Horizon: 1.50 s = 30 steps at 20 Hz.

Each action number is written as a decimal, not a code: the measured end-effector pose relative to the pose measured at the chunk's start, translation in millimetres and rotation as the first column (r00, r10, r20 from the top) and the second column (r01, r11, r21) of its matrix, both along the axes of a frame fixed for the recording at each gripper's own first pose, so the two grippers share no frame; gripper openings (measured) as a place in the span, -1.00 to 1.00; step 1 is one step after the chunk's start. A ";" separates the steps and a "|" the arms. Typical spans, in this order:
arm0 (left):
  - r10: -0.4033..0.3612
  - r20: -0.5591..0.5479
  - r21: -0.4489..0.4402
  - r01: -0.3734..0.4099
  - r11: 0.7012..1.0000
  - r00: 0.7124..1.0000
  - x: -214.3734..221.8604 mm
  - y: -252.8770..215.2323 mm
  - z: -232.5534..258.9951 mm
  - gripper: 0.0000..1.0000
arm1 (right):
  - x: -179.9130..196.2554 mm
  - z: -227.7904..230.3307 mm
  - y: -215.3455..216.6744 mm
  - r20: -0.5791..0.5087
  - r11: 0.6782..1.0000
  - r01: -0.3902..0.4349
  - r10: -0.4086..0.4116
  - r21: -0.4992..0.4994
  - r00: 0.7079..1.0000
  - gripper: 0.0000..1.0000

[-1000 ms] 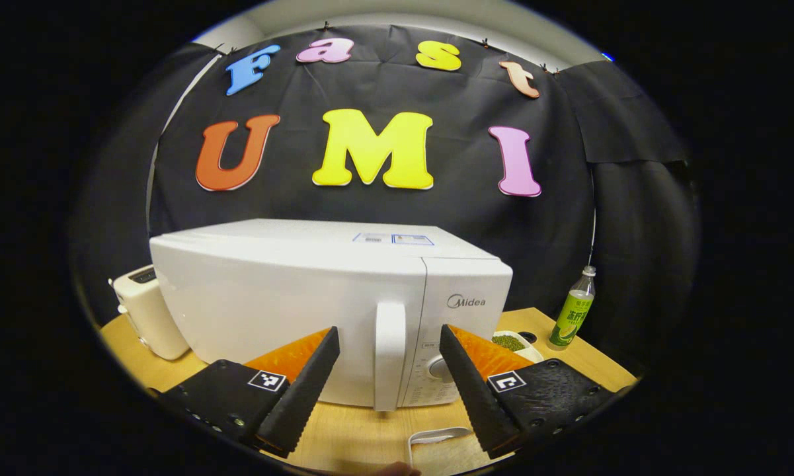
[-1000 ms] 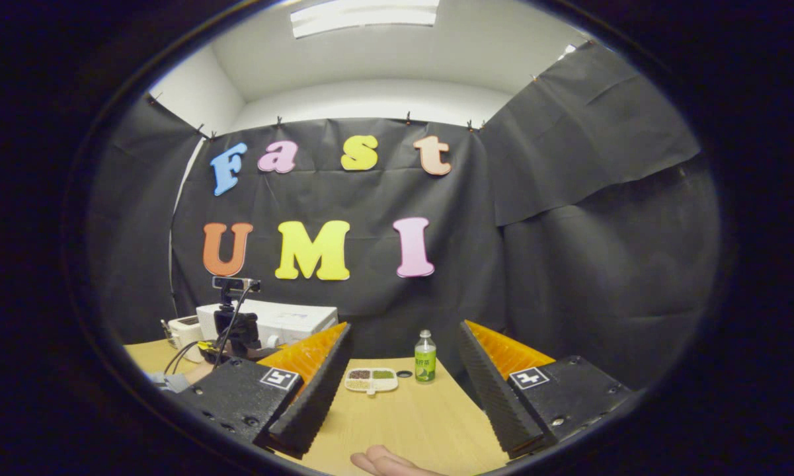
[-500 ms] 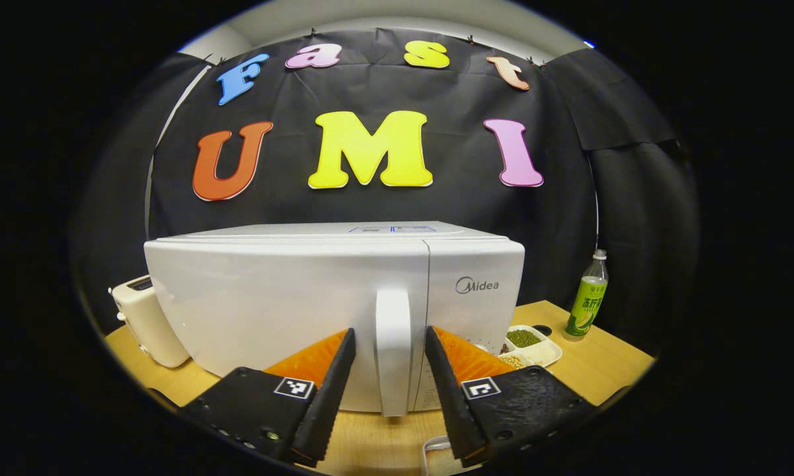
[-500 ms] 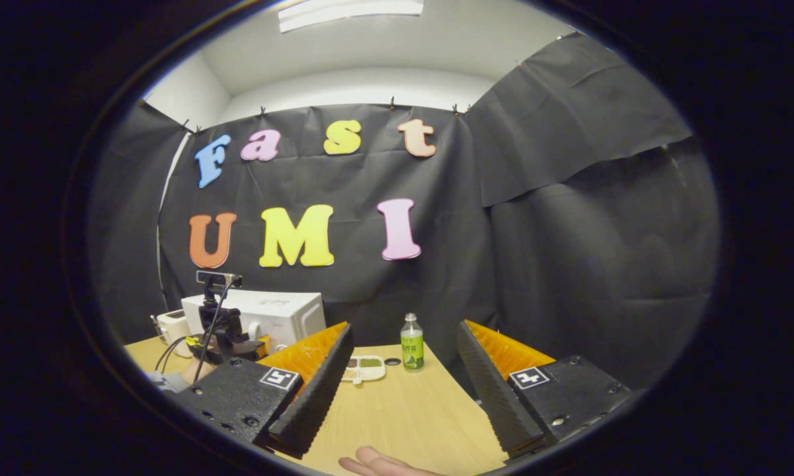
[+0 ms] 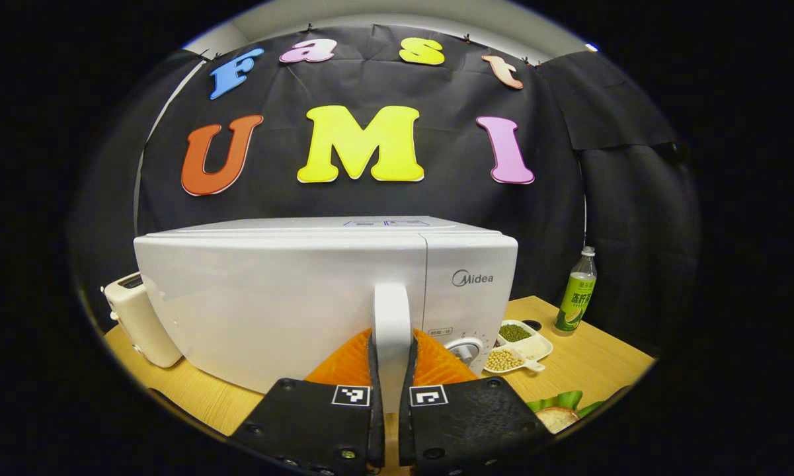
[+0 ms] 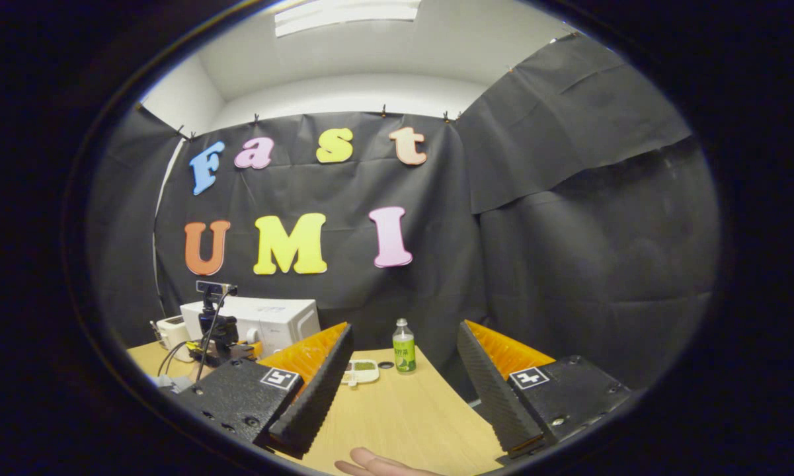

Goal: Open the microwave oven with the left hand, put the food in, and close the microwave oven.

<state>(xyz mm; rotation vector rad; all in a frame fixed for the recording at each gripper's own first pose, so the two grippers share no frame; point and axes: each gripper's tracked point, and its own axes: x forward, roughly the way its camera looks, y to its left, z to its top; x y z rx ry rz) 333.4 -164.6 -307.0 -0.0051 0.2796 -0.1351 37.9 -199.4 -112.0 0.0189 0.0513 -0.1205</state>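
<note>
At far left of the left gripper view sits a toaster [image 5: 135,317]; next, the microwave [image 5: 277,297] w/ door shut. Left gripper [image 5: 391,370] is pinched on the upright door handle [image 5: 391,317], one finger each side. Handle's long axis runs vertical, dead ahead of the fingers, so the pull likely comes straight back, swinging leftward. Food tray [image 5: 519,344] lies on the table [image 5: 595,360] right of the oven, nr a green bottle [image 5: 575,301]. Right gripper [image 6: 400,377] hangs spread wide, holding nothing, well apart from the tray [image 6: 363,371].
</note>
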 end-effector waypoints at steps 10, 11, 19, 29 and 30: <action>-0.110 0.077 -0.015 0.111 0.994 0.991 -93.0 30.7 15.5 -0.86 | -22.3 12.7 27.1 -0.001 0.999 -0.030 0.030 0.025 1.000 0.86; -0.120 0.082 -0.026 0.122 0.992 0.989 -101.3 35.5 16.2 -0.85 | -26.1 13.9 32.4 -0.005 0.999 -0.034 0.034 0.028 0.999 0.86; -0.179 0.097 -0.025 0.182 0.983 0.979 -163.8 82.7 24.1 -0.85 | -55.4 33.3 76.0 0.012 0.998 -0.065 0.065 0.009 0.998 0.86; -0.140 0.099 -0.024 0.143 0.989 0.985 -229.1 179.8 32.8 -0.82 | -62.2 41.2 132.4 0.023 0.995 -0.097 0.098 -0.027 0.995 0.84; -0.125 0.096 -0.022 0.128 0.992 0.987 -234.6 191.2 33.0 -0.82 | -62.2 40.5 141.6 0.023 0.994 -0.107 0.107 -0.033 0.994 0.86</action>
